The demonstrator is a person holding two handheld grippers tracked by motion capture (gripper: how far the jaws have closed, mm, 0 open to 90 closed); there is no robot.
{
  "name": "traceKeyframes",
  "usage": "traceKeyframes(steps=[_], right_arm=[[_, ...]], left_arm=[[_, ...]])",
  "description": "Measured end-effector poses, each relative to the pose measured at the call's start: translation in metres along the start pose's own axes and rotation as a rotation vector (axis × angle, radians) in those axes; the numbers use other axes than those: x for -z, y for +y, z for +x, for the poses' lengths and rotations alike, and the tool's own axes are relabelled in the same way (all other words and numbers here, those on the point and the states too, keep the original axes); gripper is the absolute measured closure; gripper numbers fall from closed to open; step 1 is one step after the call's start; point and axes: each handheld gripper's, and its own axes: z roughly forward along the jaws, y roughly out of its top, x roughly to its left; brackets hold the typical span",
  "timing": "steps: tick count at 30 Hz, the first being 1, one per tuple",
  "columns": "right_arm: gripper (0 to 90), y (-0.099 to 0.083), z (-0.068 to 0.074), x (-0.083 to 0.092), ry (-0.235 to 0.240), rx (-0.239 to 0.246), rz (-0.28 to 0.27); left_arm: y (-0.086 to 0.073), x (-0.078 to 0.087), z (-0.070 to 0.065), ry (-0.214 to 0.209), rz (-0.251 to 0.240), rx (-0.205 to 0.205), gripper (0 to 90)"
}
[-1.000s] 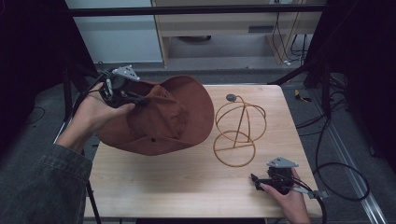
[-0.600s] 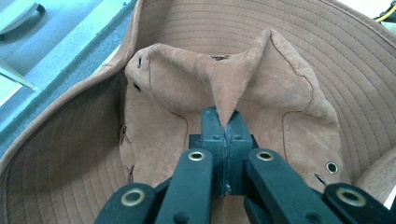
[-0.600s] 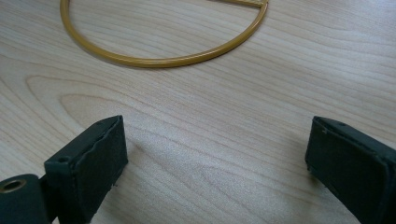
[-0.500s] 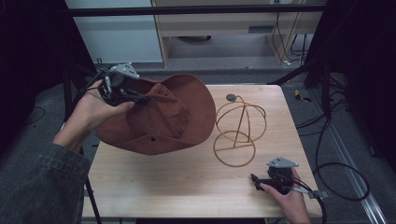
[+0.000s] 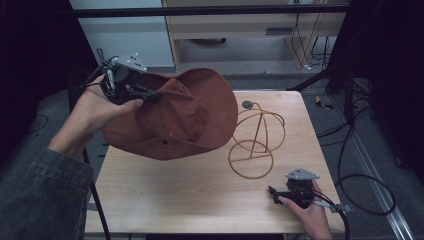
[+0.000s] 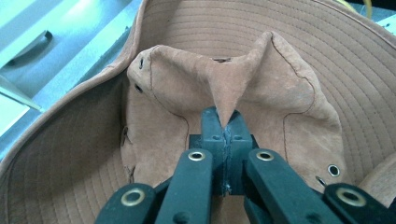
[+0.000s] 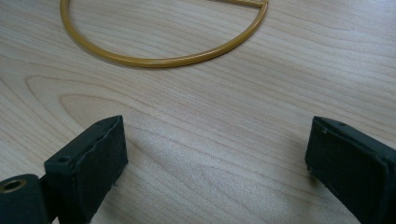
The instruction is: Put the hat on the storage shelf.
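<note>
Pinched a fold of the brown hat's (image 5: 185, 117) crown in the clenched left gripper (image 5: 150, 95), brim hanging clear above the table (image 5: 175, 195), likely for setting onto the wire stand (image 5: 257, 145) beside it; rested the right gripper (image 5: 274, 194) spread wide, empty, near the stand's ring.

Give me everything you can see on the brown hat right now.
The brown hat looks like soft suede with a wide brim stitched in concentric rows and small metal eyelets on the crown. The left gripper is shut on a pinched fold of the crown, holding the hat tilted in the air over the table's far left part, crown facing the person. Its brim edge reaches toward the gold wire stand; whether they touch I cannot tell.
</note>
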Motion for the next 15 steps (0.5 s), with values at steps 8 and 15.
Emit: traceKeyframes(steps=[8,15], right_arm=[[5.8,0.000,0.000,0.000,0.000,0.001,0.000],[5.8,0.000,0.000,0.000,0.000,0.000,0.000]], left_arm=[[0.019,0.008,-0.005,0.000,-0.022,-0.023,89.2],[0.024,0.007,-0.010,-0.012,-0.030,-0.032,89.2]])
